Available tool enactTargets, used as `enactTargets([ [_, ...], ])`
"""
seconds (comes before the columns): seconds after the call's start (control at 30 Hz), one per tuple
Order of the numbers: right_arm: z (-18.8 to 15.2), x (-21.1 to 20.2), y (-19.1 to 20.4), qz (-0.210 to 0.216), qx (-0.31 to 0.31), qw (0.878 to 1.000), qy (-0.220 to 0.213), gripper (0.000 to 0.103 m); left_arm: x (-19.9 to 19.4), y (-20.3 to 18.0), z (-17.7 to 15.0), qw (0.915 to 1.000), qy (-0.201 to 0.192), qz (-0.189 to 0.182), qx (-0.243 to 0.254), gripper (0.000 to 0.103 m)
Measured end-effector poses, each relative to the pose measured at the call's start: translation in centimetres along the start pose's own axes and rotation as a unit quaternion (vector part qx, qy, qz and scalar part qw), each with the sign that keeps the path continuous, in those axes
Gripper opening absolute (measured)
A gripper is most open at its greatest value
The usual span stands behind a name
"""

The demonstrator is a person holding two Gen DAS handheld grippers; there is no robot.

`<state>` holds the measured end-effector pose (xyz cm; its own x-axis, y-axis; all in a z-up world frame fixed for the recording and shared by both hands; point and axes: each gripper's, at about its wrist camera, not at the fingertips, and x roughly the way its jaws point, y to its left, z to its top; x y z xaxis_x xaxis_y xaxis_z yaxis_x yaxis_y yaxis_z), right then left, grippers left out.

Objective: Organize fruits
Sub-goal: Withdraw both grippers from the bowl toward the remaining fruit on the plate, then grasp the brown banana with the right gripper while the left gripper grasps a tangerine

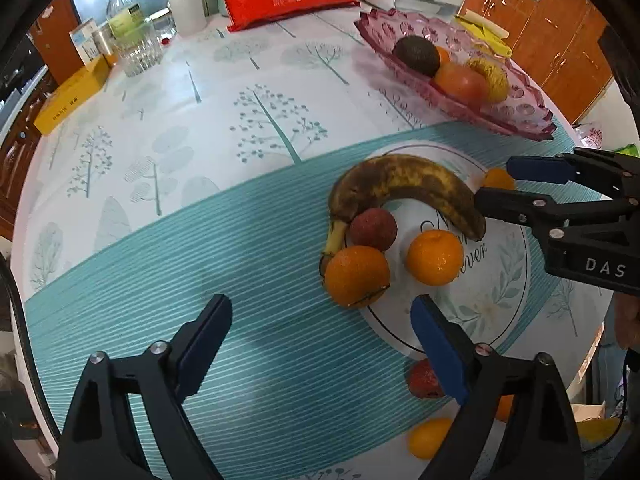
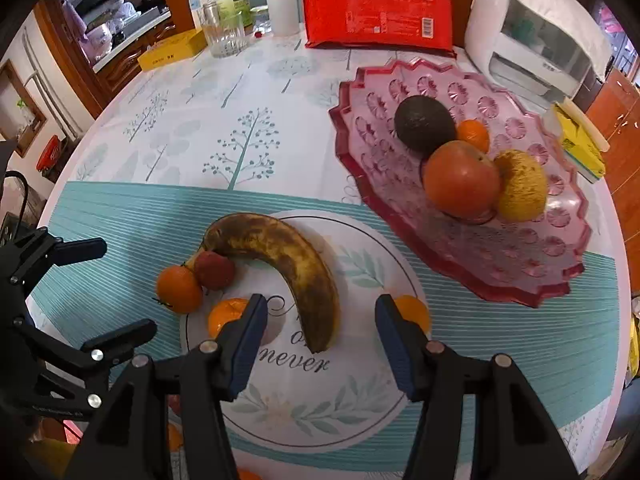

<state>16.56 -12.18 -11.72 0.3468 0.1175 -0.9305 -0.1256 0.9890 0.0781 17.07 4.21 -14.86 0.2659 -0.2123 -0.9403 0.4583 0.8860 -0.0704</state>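
A spotted brown banana (image 1: 404,188) (image 2: 280,264) lies on a white plate (image 1: 492,292) (image 2: 320,400) with two oranges (image 1: 357,275) (image 1: 435,257), a red lychee (image 1: 374,229) (image 2: 214,270) and a small orange (image 2: 414,312) at the plate's edge. A pink glass dish (image 2: 460,248) (image 1: 500,112) holds an avocado (image 2: 424,126), an apple (image 2: 460,178), a yellow fruit and a small orange. My left gripper (image 1: 320,332) is open just short of the plate's oranges. My right gripper (image 2: 320,336) is open, its jaws on either side of the banana's near end.
A red packet (image 2: 380,12), a white appliance (image 2: 532,36), bottles, a glass (image 2: 224,36) and a yellow box (image 2: 172,54) line the far table edge. A lychee (image 1: 424,378) and small oranges (image 1: 428,438) lie on the teal mat near me.
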Motion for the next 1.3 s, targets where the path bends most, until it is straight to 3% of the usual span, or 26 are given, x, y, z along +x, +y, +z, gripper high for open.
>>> enactTargets([
  [0.13, 0.3, 1.3, -0.1, 0.009, -0.009, 1.0, 0.012, 0.057, 0.7, 0.0, 0.1, 0.9999, 0.005, -0.003, -0.016, 0.085],
  [0.37, 1.6, 2.9, -0.2, 0.032, -0.041, 0.999, 0.014, 0.057, 1.4, -0.3, 0.1, 0.999, 0.016, 0.002, -0.041, 0.07],
  [0.6, 2.3, 3.8, 0.8, 0.037, -0.094, 0.995, 0.008, 0.056, 1.4, 0.3, -0.1, 0.9957, 0.018, -0.005, -0.091, 0.064],
  [0.87, 1.6, 4.9, 2.8, -0.018, -0.172, 0.985, 0.008, 0.056, 1.5, 0.3, -0.2, 0.9923, 0.018, 0.005, -0.122, 0.064],
  [0.93, 1.6, 4.9, 2.6, -0.002, -0.164, 0.986, 0.016, 0.048, 1.5, 0.3, -0.2, 0.9917, 0.019, 0.007, -0.127, 0.064],
  [1.3, 2.4, 6.3, 1.2, 0.034, -0.11, 0.993, 0.033, 0.047, 1.8, -0.5, 0.2, 0.9917, 0.021, 0.005, -0.127, 0.064],
])
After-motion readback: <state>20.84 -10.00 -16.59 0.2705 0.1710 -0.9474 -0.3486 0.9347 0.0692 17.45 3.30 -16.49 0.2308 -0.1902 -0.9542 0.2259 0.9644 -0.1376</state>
